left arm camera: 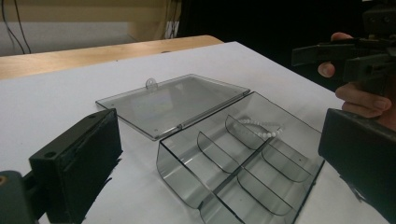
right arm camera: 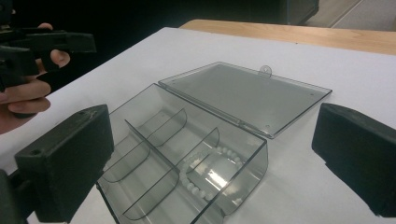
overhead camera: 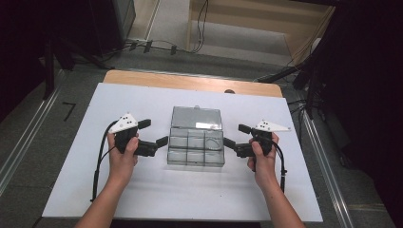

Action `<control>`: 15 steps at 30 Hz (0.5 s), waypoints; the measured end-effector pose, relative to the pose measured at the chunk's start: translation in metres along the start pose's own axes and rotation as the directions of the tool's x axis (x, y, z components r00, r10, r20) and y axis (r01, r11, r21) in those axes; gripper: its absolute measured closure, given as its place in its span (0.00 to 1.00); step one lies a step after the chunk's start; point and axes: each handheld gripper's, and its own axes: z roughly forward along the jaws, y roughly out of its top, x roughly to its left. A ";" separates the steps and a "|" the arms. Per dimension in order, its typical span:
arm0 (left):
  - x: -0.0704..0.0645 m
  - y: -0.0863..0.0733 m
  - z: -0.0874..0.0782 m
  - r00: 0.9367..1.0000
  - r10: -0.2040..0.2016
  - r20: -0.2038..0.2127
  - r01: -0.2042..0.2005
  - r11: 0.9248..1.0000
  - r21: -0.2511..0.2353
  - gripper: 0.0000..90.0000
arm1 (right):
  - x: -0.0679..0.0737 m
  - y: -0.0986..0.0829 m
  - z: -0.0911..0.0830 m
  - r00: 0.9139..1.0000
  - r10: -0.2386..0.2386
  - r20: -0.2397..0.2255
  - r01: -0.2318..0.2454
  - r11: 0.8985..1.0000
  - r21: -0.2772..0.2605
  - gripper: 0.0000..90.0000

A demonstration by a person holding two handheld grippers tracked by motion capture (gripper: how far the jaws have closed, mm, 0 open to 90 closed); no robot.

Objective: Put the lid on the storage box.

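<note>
both jaws spread, flanking open box

left gripper [overhead camera: 153, 136] jaws apart, holding nothing, just beside the left wall of the clear compartment box [overhead camera: 196, 148] at mid table [overhead camera: 142, 194]. box lid [overhead camera: 196, 118] lies flat open behind it. white bead string [right arm camera: 205, 170] sits in the far right compartment. right gripper [overhead camera: 236, 136] jaws also apart, empty, just beside the right wall. step looks like approach. next probably calls for steadying the box with one gripper and lowering the other onto beads or lid.

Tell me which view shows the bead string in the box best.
The right gripper view: the beads lie close, curled in a near corner compartment of the box. The left gripper view shows them farther off, partly behind a divider. From the high view they are too small to make out.
</note>
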 end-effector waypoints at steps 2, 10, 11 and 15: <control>0.002 0.002 0.005 1.000 -0.004 0.000 0.004 1.000 0.002 0.00 | -0.001 0.001 0.002 1.000 0.002 -0.003 -0.002 1.000 0.001 0.00; 0.011 0.009 0.021 1.000 -0.016 0.008 0.016 1.000 0.010 0.00 | -0.007 0.004 0.010 1.000 0.022 -0.003 -0.022 1.000 0.000 0.00; 0.013 0.009 0.023 1.000 -0.024 0.010 0.024 1.000 0.008 0.00 | -0.008 0.005 0.011 1.000 0.026 -0.003 -0.026 1.000 -0.004 0.00; 0.018 0.012 0.029 0.999 -0.025 0.028 0.025 1.000 -0.007 0.00 | -0.013 0.006 0.015 0.999 0.046 0.000 -0.046 0.999 -0.001 0.00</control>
